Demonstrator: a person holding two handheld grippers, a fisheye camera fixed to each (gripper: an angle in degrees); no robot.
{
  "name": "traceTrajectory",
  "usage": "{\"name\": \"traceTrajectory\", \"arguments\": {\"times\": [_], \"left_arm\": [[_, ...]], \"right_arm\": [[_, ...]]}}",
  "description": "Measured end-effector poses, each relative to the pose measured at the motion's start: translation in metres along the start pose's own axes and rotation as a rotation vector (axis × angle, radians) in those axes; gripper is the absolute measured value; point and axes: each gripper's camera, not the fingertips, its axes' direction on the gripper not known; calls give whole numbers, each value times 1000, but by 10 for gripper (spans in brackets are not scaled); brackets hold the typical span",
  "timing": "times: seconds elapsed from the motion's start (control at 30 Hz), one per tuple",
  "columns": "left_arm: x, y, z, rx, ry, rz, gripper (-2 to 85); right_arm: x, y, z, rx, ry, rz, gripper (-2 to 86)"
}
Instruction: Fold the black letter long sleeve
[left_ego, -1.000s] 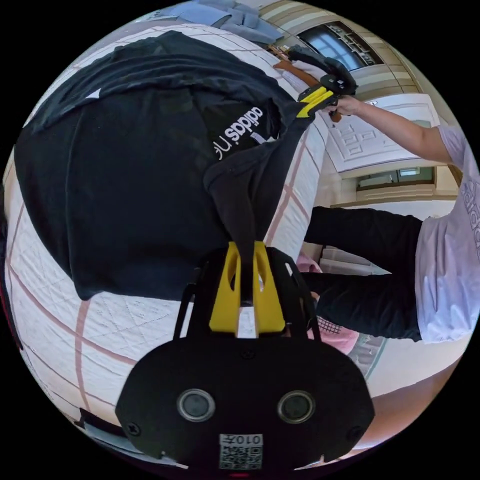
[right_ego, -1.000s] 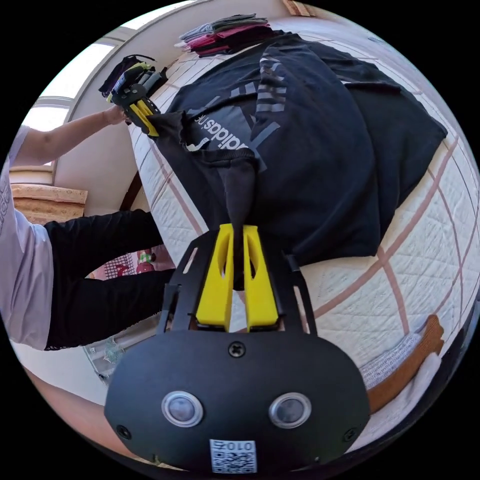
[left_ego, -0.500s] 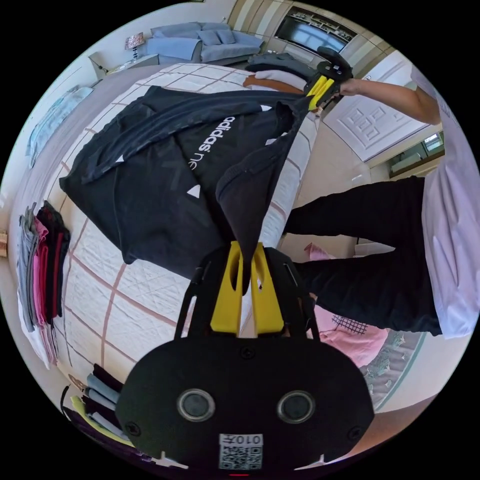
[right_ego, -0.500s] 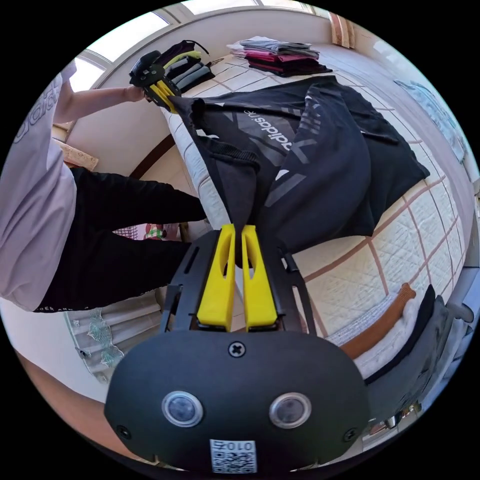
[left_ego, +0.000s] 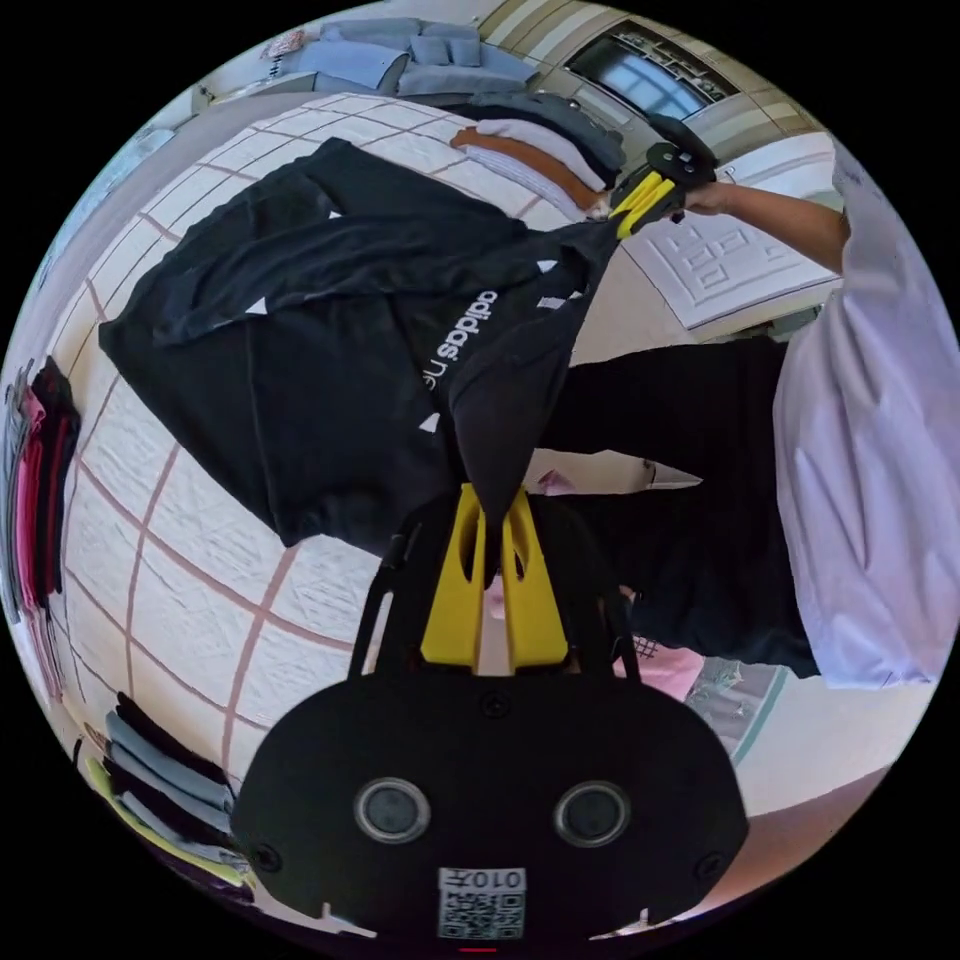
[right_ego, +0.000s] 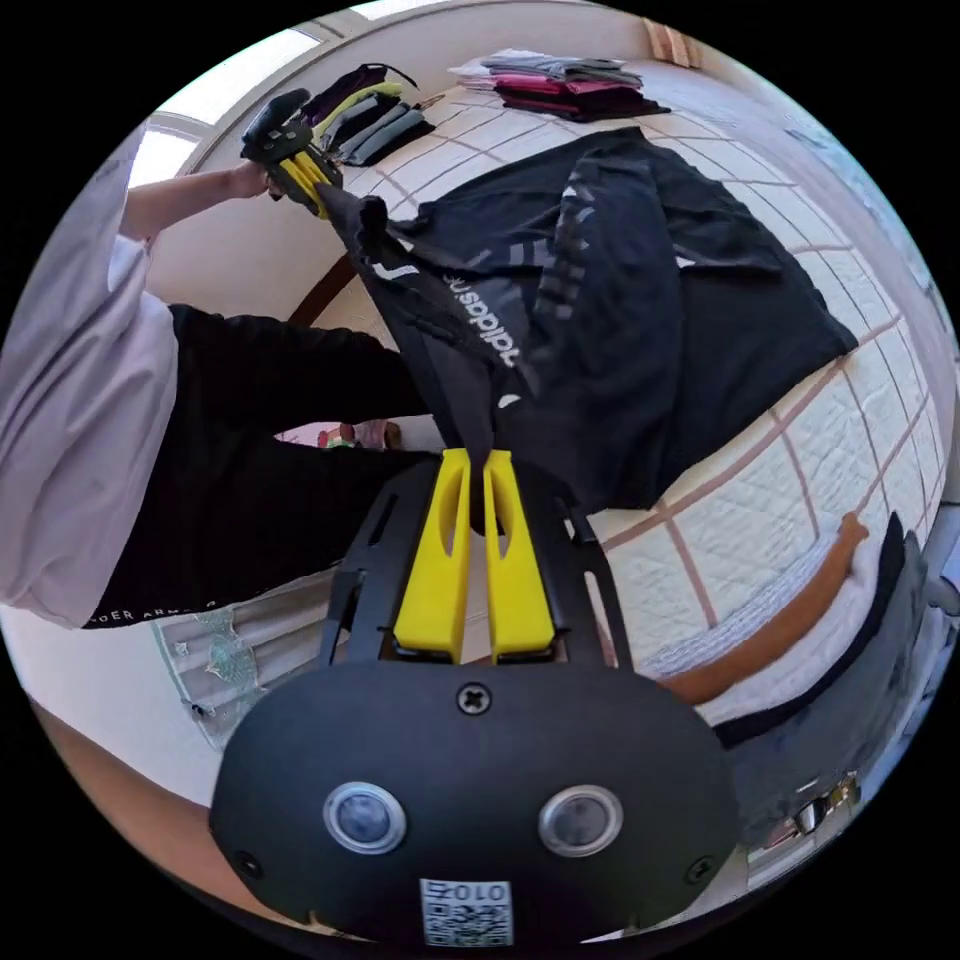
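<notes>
The black long sleeve (left_ego: 330, 330) with white lettering lies partly on the quilted bed (left_ego: 150, 560), its near edge lifted off the mattress. My left gripper (left_ego: 492, 492) is shut on one corner of that lifted edge. The right gripper (left_ego: 628, 212) appears at the top of the left gripper view, clamped on the other corner. In the right gripper view the same shirt (right_ego: 640, 290) spreads over the bed (right_ego: 800, 490), my right gripper (right_ego: 476, 455) is shut on its corner, and the left gripper (right_ego: 312, 192) holds the far corner at upper left. The cloth is stretched taut between them.
Folded clothes are stacked on the bed: a pile (left_ego: 40, 470) at the left edge, another (left_ego: 160, 800) at lower left, one (left_ego: 540, 145) near the top. The person (left_ego: 860, 450) stands beside the bed edge in a light shirt and dark trousers. A sofa (left_ego: 400, 55) sits beyond.
Both grippers have pulled the held edge of the shirt further off the mattress toward the person, and the cloth between them is tauter. Both views have swung with the hands.
</notes>
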Motion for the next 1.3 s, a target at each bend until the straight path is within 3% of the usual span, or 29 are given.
{"name": "traceTrajectory", "arguments": {"times": [0.17,0.23,0.37,0.47,0.63,0.8,0.87,1.07,1.3], "left_arm": [[-120,-64,-73,82,61,103,10],[-160,-85,-78,102,5,122,11],[-257,-116,-26,55,93,14,16],[-284,-128,0,-1,194,-77,26],[-288,-123,-12,10,176,-152,65],[-270,-53,-72,307,65,-384,105],[-229,-12,-85,375,8,-433,113],[-136,35,-30,155,14,-416,129],[-130,24,-20,106,-16,-382,105]], "right_arm": [[111,-51,-56,166,107,-40,39],[155,-73,-51,198,152,-22,39],[247,-108,41,58,42,119,40],[256,-119,68,3,55,133,39],[275,-110,51,34,36,221,44],[261,-44,-13,254,87,394,63],[235,-19,-12,229,75,386,73],[166,48,43,76,-21,409,96],[159,50,74,71,-83,409,62]]}}
